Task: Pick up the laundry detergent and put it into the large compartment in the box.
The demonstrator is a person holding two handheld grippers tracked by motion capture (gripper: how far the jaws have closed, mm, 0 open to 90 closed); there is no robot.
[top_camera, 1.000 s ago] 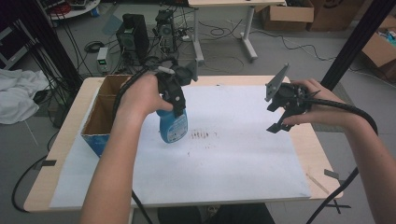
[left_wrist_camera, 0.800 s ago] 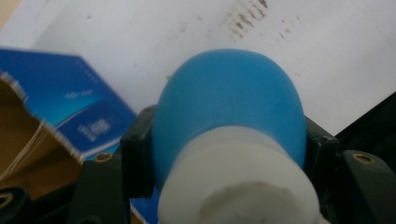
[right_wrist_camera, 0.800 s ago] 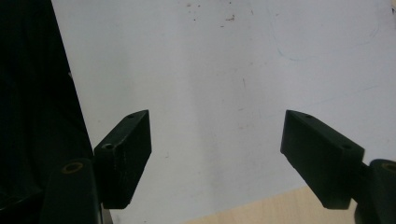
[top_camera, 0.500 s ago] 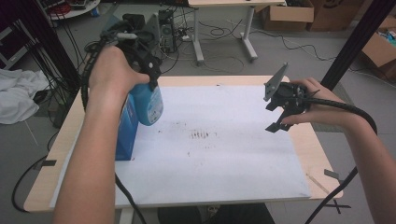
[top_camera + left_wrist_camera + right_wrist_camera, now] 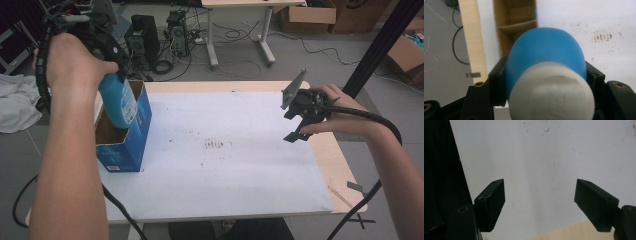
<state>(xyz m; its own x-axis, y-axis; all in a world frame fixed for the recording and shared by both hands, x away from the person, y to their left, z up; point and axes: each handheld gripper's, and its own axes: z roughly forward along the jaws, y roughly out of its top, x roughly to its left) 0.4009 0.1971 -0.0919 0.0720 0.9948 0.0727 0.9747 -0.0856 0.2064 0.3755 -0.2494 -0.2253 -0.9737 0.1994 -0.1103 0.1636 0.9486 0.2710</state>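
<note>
A blue bottle point(image 5: 118, 103) with a white cap point(image 5: 552, 93) hangs upright over the open top of a blue cardboard box point(image 5: 123, 151) at the table's left edge. My left gripper point(image 5: 119, 76) is shut on the bottle's upper part, with the hand covering most of the gripper. In the left gripper view both black jaws press the sides of the bottle point(image 5: 544, 47), and the box's brown inside point(image 5: 515, 27) lies below. My right gripper point(image 5: 294, 126) is held still above the right side of the white sheet point(image 5: 225, 170), open with nothing between its jaws point(image 5: 540, 205).
Dark smudges point(image 5: 215, 145) mark the middle of the sheet. Bare wood table edge point(image 5: 345, 165) shows at the right. A black pole point(image 5: 382, 45) slants past the far right corner. Computer towers point(image 5: 142, 37) and cables lie on the floor behind.
My left hand has carried the bottle left and upward, from over the sheet beside the box to above the box's opening. The right gripper has stayed put.
</note>
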